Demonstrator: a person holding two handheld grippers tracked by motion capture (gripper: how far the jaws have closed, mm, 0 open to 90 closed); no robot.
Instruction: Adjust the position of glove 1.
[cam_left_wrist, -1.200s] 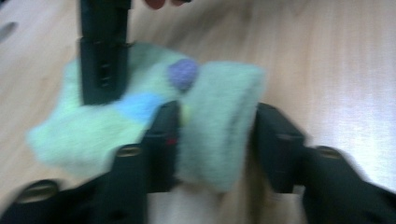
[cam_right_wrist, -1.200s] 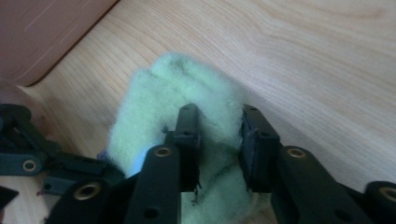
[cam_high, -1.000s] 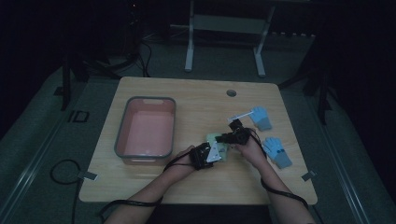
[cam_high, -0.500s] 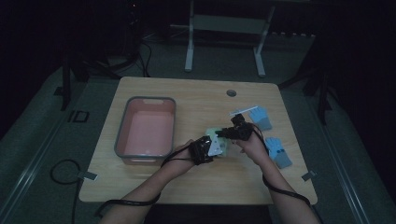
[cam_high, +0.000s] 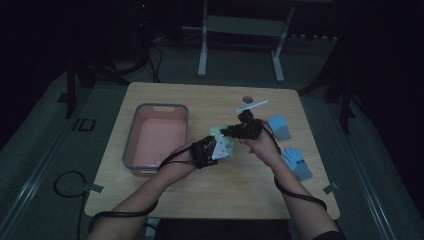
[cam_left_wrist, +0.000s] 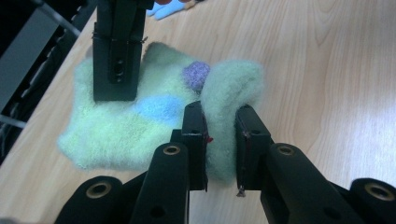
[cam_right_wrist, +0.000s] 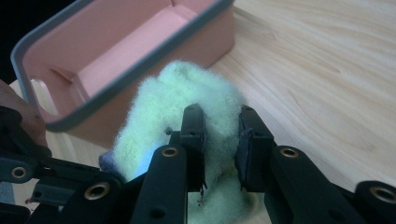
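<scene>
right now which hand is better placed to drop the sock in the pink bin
Left. Both tongs, left and right, are shut on the green sock, but the left hand sits beside the pink bin; the right is farther off.

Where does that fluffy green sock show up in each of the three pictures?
High view: the green sock sits mid-table between the two grippers.
Left gripper view: it spreads across the centre, a fold pinched in the jaws.
Right gripper view: it bulges at centre, pinched too.
Shared landmark: the pink bin, beside the sock.
</scene>
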